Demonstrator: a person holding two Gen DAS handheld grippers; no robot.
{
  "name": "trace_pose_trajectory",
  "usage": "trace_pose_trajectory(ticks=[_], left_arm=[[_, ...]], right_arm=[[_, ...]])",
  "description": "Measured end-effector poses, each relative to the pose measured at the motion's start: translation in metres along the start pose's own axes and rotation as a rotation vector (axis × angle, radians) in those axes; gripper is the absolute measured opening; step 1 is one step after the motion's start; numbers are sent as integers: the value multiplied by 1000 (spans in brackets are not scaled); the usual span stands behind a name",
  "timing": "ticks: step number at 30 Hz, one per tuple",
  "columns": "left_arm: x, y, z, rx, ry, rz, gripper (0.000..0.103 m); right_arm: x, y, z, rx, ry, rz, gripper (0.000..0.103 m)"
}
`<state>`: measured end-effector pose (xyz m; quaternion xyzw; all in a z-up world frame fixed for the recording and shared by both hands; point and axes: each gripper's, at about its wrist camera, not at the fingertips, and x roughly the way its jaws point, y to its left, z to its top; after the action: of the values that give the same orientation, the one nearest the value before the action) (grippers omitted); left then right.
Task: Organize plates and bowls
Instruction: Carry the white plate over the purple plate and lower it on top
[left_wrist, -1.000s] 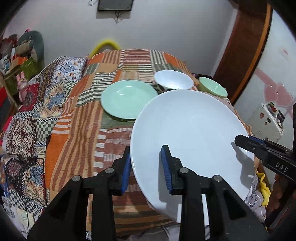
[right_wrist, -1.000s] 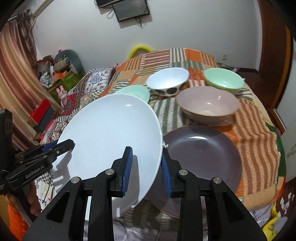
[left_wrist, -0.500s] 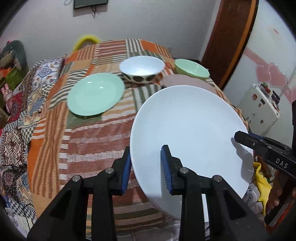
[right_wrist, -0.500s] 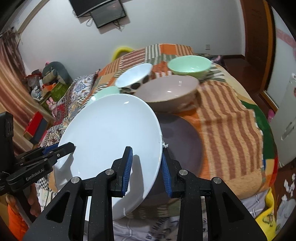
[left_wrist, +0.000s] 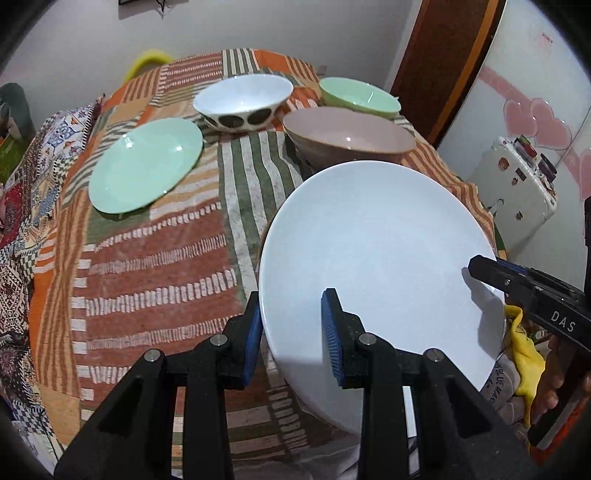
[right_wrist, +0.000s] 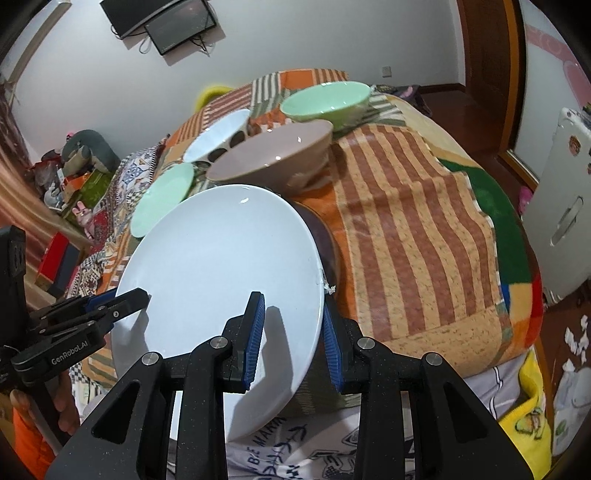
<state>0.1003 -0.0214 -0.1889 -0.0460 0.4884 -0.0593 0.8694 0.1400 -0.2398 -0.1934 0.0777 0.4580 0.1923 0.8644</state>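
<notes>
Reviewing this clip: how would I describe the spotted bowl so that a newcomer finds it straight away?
Start at the table under the striped patchwork cloth and look to its far side, where three bowls stand. The spotted bowl is the leftmost, just beyond the green plate. It alone is white inside with dark ovals around its outer wall; the brown bowl and green bowl are plain.

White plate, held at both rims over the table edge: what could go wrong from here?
1. The white plate is pinched only at its rim by the left gripper and right gripper; uneven motion could twist it loose.
2. It hangs tilted, partly past the table edge, so a slip may drop it to the floor.
3. It sits just above the dark plate, with the taupe bowl close behind; lowering carelessly could knock either.
</notes>
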Motion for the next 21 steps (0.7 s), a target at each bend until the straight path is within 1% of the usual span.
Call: trace_pose_trajectory(ticks=[4, 8, 16, 21], left_arm=[[13, 2, -2, -18, 34, -11, 31], [20, 4, -3, -29, 50, -22, 32], [31, 8, 1, -43, 62, -29, 33], [34, 7, 6, -35, 54, -18, 33]], right_arm=[[5, -4, -3, 8, 20, -7, 28], [10, -6, -3, 19, 33, -10, 28], [17, -5, 0, 18, 39, -23, 28], [21, -8, 3, 24, 44, -30, 28]])
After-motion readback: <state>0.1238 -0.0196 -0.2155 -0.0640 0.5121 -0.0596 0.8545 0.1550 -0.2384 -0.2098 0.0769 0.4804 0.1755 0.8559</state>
